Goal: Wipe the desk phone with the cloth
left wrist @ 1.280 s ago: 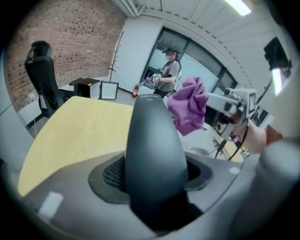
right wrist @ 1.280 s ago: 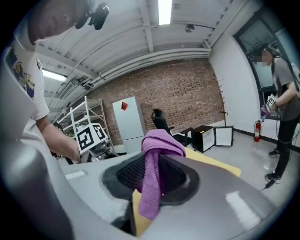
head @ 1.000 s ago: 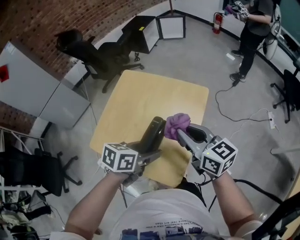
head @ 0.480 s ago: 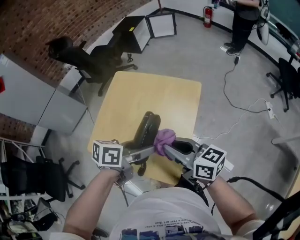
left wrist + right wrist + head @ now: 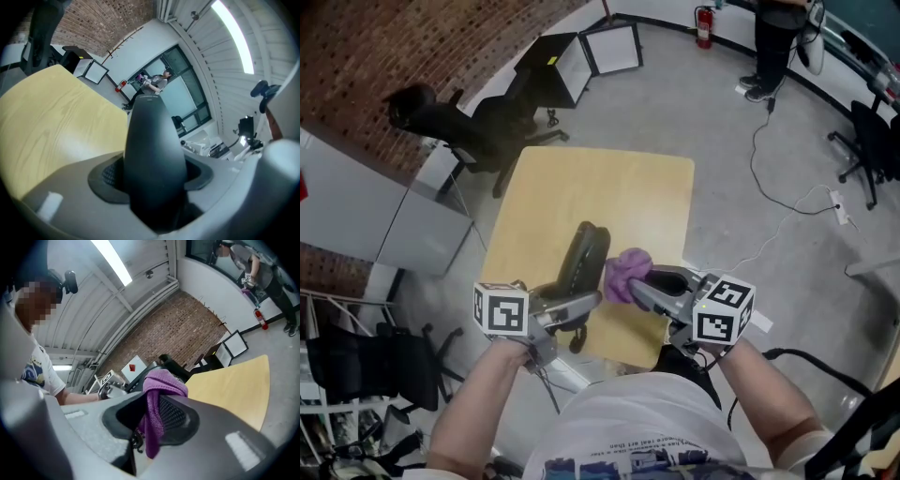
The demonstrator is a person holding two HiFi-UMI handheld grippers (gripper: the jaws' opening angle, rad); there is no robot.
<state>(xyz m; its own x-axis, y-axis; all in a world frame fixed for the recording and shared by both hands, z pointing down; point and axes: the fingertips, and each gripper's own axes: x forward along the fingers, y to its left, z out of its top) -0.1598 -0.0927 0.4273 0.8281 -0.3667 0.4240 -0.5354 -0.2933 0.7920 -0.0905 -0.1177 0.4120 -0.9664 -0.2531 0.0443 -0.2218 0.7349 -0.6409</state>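
My left gripper is shut on a black phone handset, held lifted over the near part of the wooden table. In the left gripper view the handset stands wedged between the jaws and rises away from the camera. To its right, my right gripper is shut on a bunched purple cloth, and the cloth presses against the handset's right side. The cloth hangs folded between the jaws in the right gripper view. A dark cord dangles below the handset. The phone's base is not visible.
A black office chair and dark boxes stand beyond the table. A grey cabinet is on the left. Cables run over the floor at the right, and a person stands at the far back.
The cloth has slid from the handset's far end down its right side toward me. Both grippers and the handset sit further left in the head view.
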